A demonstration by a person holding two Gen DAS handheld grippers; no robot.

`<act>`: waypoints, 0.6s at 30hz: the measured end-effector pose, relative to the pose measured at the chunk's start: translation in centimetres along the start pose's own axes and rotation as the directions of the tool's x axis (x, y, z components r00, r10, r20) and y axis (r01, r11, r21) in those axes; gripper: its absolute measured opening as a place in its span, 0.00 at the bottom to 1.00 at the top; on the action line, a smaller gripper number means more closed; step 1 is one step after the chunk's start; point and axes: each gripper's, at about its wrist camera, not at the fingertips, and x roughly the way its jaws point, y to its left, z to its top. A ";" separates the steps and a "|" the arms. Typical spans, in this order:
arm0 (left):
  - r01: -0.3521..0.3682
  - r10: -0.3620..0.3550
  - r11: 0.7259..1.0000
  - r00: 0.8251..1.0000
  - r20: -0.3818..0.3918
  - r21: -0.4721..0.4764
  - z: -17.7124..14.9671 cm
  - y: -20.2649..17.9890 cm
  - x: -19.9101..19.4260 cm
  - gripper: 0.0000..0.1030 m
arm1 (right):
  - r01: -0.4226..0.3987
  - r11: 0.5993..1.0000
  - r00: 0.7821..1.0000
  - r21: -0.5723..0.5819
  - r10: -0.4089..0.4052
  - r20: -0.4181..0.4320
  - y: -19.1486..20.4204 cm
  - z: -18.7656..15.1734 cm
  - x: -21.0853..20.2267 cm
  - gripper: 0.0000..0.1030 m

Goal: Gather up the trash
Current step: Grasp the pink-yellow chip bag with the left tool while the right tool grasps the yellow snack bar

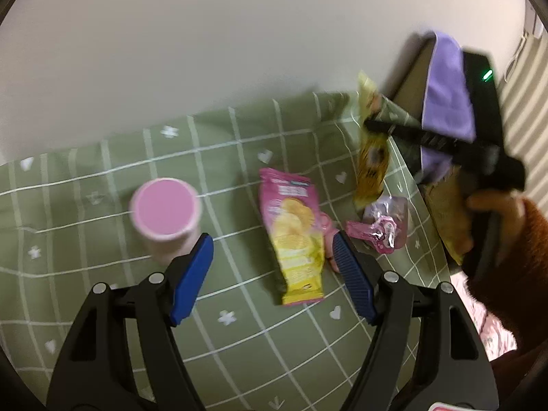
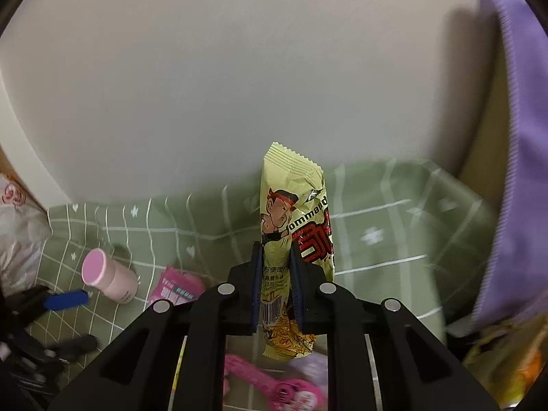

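My right gripper [image 2: 275, 250] is shut on a yellow snack packet [image 2: 291, 212] and holds it upright above the green checked cloth [image 2: 376, 274]. In the left wrist view the same packet [image 1: 371, 161] hangs from the right gripper [image 1: 376, 126] at the right. My left gripper [image 1: 272, 243] is open just above a pink and yellow chips bag [image 1: 294, 233] that lies flat on the cloth, its fingers either side of the bag. A crumpled pink wrapper [image 1: 380, 231] lies right of the bag and below the held packet.
A pink cup [image 1: 164, 212] stands on the cloth by the left finger. A purple cloth [image 1: 445, 96] hangs at the right, over a brown box. A person's hand [image 1: 493, 205] in a rust sleeve holds the right gripper. A white plastic bag [image 2: 17, 233] sits far left. A wall stands behind.
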 end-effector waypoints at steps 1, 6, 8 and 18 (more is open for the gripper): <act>0.013 -0.013 1.000 1.000 -0.025 0.006 0.1 -0.3 1.0 0.67 | 0.009 1.000 1.000 0.006 -0.009 0.014 -0.5 0.2 -0.8 0.16; 0.038 -0.040 0.999 0.991 -0.129 -0.021 0.2 -0.6 4.4 0.67 | 0.051 0.998 0.997 0.030 -0.052 0.048 -2.6 0.6 -4.3 0.16; 0.012 -0.012 1.000 0.990 -0.139 0.001 0.3 -1.0 5.2 0.67 | 0.067 0.997 0.996 0.036 -0.069 0.058 -3.1 0.6 -5.3 0.16; -0.043 0.034 0.998 0.978 -0.208 -0.040 1.6 0.2 7.9 0.48 | 0.131 0.988 0.988 0.077 -0.137 0.076 -4.5 -0.1 -8.1 0.16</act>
